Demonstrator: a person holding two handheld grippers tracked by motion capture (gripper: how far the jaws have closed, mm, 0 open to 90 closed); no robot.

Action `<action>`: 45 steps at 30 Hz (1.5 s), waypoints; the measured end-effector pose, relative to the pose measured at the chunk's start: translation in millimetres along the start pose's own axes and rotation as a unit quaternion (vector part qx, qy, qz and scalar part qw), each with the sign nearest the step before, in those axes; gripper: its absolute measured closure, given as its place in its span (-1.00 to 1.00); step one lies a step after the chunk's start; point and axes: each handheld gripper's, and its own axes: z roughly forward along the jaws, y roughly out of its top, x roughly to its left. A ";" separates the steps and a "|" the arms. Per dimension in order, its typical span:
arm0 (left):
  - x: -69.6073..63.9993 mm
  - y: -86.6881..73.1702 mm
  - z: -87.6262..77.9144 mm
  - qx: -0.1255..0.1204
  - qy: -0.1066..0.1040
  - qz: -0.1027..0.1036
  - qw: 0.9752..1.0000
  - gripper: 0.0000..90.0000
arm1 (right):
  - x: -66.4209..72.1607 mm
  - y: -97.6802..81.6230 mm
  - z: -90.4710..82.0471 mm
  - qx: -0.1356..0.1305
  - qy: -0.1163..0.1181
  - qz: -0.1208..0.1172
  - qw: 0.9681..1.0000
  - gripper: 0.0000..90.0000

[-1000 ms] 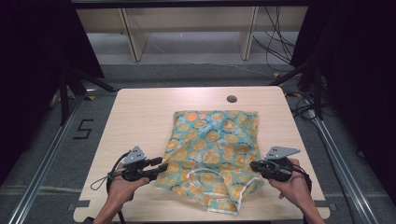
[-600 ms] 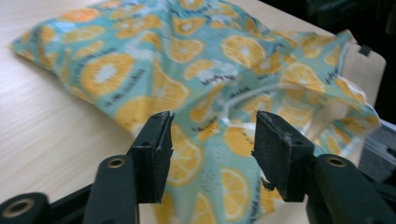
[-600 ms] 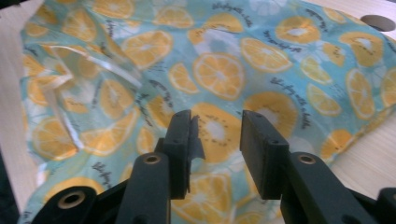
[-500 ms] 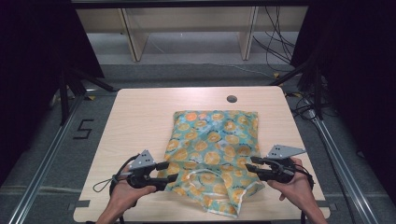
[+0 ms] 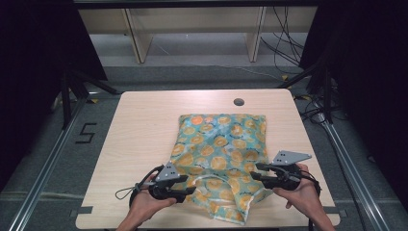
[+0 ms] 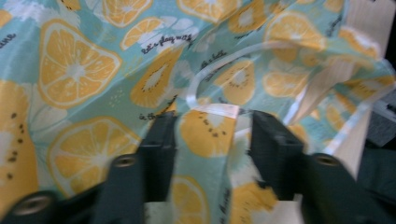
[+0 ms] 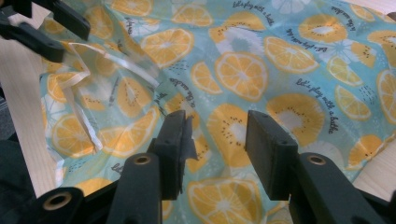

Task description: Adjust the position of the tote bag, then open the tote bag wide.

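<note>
Flanking the near end of a citrus-print bag (image 5: 219, 154) lying mid-table (image 5: 144, 125), the left gripper (image 5: 185, 191) and right gripper (image 5: 259, 172) both stand spread and empty. Judged risk: closing on one thin layer, or snagging its clear strap (image 7: 116, 63), bunches the fabric.
</note>
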 end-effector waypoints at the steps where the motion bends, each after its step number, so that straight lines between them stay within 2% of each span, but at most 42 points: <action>1: 1.3 -0.6 1.7 0.000 0.008 0.012 1.000 0.47 | 0.5 0.1 -0.1 0.002 0.001 0.000 1.000 0.31; 3: 6.9 0.2 3.4 -0.002 0.013 0.037 0.999 0.82 | 1.9 0.2 0.7 0.009 0.004 0.004 1.000 0.31; 4: 7.6 0.9 4.2 -0.011 0.012 0.021 1.000 0.96 | 1.7 0.5 0.8 0.012 0.008 0.000 1.000 0.31; 5: 9.0 2.8 4.0 -0.022 0.010 0.013 1.000 0.97 | 4.3 0.6 0.3 0.015 0.009 0.013 1.000 0.31; 8: 12.3 14.3 -2.0 -0.054 0.002 -0.004 0.999 0.98 | 3.1 1.8 1.1 0.011 0.013 -0.001 1.000 0.31; 10: 14.8 23.9 -6.4 -0.066 0.009 0.007 0.998 0.98 | 4.1 2.2 0.5 0.007 0.009 0.000 1.000 0.31; 11: 16.6 28.9 -7.9 -0.068 0.007 0.012 0.998 0.98 | 5.6 2.3 0.1 0.006 0.012 0.011 1.000 0.31; 13: 19.0 39.3 -10.0 -0.077 0.016 0.015 0.997 0.99 | 4.8 3.2 -1.5 0.009 0.016 0.009 1.000 0.29; 14: 22.2 44.9 -10.4 -0.081 0.011 0.025 0.996 0.99 | 3.9 3.4 -1.7 0.002 0.011 0.002 1.000 0.28; 15: 23.0 49.7 -10.8 -0.089 0.015 0.008 0.996 0.99 | 4.7 3.5 -2.2 0.003 0.013 0.008 1.000 0.27; 16: 26.3 55.5 -11.1 -0.098 0.011 0.005 0.995 0.99 | 6.1 3.8 -3.3 0.002 0.014 0.016 1.000 0.26; 17: 28.9 61.6 -11.9 -0.102 0.013 0.002 0.995 0.99 | 5.9 4.7 -4.7 0.003 0.016 0.014 1.000 0.25; 18: 32.2 67.5 -11.7 -0.108 0.011 0.001 0.994 0.98 | 4.8 5.7 -5.2 -0.003 0.013 0.001 1.000 0.23; 19: 35.2 73.4 -12.5 -0.110 0.015 0.000 0.994 0.98 | 5.1 6.7 -5.4 -0.003 0.023 -0.003 1.000 0.21; 21: 41.8 84.2 -13.1 -0.117 0.019 0.000 0.993 0.99 | 8.7 9.0 -7.0 -0.008 0.022 0.001 1.000 0.19; 22: 44.3 89.2 -12.7 -0.122 0.022 -0.003 0.992 0.98 | 9.4 10.8 -7.3 -0.009 0.026 -0.011 1.000 0.16; 23: 47.9 94.1 -12.5 -0.122 0.022 0.000 0.992 0.99 | 13.7 12.0 -8.2 -0.004 0.027 0.001 1.000 0.13; 24: 50.7 98.3 -11.3 -0.127 0.019 -0.006 0.992 0.99 | 14.2 13.6 -6.9 -0.013 0.031 -0.013 0.999 0.10; 25: 53.7 102.4 -10.8 -0.126 0.022 -0.003 0.992 0.99 | 16.6 15.3 -6.8 -0.014 0.031 -0.015 0.999 0.06; 26: 56.0 106.0 -9.6 -0.128 0.023 -0.010 0.991 0.99 | 20.0 16.8 -6.4 -0.008 0.038 -0.011 0.999 0.00; 28: 61.1 112.6 -7.3 -0.134 0.023 -0.019 0.991 0.99 | 24.4 19.0 -4.0 -0.014 0.036 -0.027 0.999 -0.03; 30: 67.0 118.8 -6.1 -0.136 0.027 -0.020 0.990 0.99 | 31.3 19.8 -2.4 0.000 0.037 -0.029 0.999 -0.09; 31: 68.9 121.6 -5.7 -0.137 0.030 -0.027 0.990 0.99 | 31.5 20.4 -0.2 0.002 0.034 -0.046 0.998 -0.12; 33: 73.4 127.2 -3.9 -0.142 0.026 -0.035 0.989 0.99 | 34.1 20.6 4.0 0.009 0.032 -0.056 0.998 -0.17; 34: 74.4 130.1 -3.7 -0.138 0.033 -0.037 0.989 0.99 | 35.1 20.4 6.0 0.009 0.024 -0.059 0.998 -0.20; 36: 77.5 135.8 -2.1 -0.143 0.030 -0.042 0.988 0.99 | 37.1 19.8 10.8 0.026 0.020 -0.067 0.997 -0.21; 40: 82.1 146.3 -0.5 -0.149 0.023 -0.051 0.987 0.99 | 37.5 19.7 22.4 0.051 -0.004 -0.081 0.995 -0.24; 42: 84.0 150.7 1.3 -0.149 0.023 -0.048 0.987 0.99 | 34.7 20.9 29.9 0.059 -0.019 -0.083 0.995 -0.14; 43: 84.2 152.7 2.3 -0.151 0.019 -0.053 0.987 0.99 | 33.2 21.7 33.9 0.061 -0.019 -0.087 0.994 0.00; 45: 85.3 156.8 3.2 -0.152 0.021 -0.049 0.987 0.98 | 29.4 23.6 40.5 0.062 -0.026 -0.105 0.992 0.52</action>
